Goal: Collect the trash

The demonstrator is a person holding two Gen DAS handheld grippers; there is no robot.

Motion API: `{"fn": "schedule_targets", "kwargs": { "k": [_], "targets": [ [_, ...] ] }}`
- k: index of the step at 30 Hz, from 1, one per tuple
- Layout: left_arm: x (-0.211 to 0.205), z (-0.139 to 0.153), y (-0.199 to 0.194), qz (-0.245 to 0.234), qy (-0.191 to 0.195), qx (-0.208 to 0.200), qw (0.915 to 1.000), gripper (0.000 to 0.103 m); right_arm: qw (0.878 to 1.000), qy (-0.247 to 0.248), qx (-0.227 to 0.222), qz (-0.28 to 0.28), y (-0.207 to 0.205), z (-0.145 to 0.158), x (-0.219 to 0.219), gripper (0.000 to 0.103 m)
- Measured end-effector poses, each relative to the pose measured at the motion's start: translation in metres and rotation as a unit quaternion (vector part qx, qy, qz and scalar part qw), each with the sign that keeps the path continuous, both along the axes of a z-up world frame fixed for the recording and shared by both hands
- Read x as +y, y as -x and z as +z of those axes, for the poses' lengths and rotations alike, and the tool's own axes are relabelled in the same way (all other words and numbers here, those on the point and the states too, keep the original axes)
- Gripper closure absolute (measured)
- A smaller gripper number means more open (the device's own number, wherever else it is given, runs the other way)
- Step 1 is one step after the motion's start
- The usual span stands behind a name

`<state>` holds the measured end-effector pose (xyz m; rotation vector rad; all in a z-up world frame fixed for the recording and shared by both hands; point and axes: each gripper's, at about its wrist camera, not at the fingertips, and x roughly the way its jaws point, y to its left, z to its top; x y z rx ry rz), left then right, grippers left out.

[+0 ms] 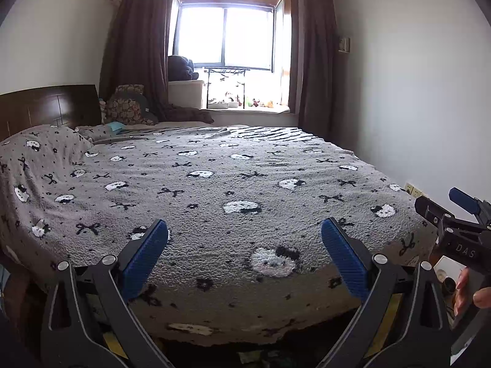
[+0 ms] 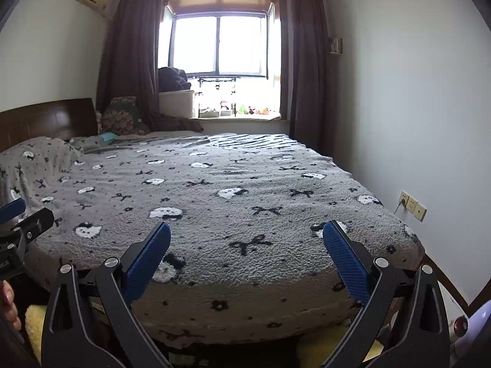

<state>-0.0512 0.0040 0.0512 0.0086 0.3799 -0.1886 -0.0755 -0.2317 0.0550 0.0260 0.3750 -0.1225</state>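
My left gripper (image 1: 244, 230) is open and empty, held over the near edge of the bed. My right gripper (image 2: 247, 233) is also open and empty, beside it over the same edge; it also shows at the right of the left wrist view (image 1: 454, 211). The left gripper shows at the left edge of the right wrist view (image 2: 18, 214). A small teal item (image 1: 116, 126) lies near the pillows at the far left of the bed; it also shows in the right wrist view (image 2: 108, 136). I cannot tell what it is. Some paper-like scraps (image 1: 251, 356) lie on the dark floor under the bed's near edge.
A grey blanket with cat faces and bows (image 1: 233, 184) covers the bed. A dark wooden headboard (image 1: 46, 107) and pillows (image 1: 129, 105) are at the far left. A window sill with toys (image 1: 245, 102) is at the back. Wall sockets (image 2: 412, 205) are on the right wall.
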Motion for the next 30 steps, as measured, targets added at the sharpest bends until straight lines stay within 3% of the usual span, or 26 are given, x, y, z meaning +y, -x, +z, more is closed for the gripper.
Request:
{"fn": "schedule_targets", "kwargs": {
  "k": [30],
  "targets": [
    [-0.003, -0.001, 0.000, -0.005, 0.002, -0.004, 1.0000, 0.008, 1.000, 0.005, -0.002, 0.019, 0.000, 0.003, 0.011, 0.003]
  ]
}}
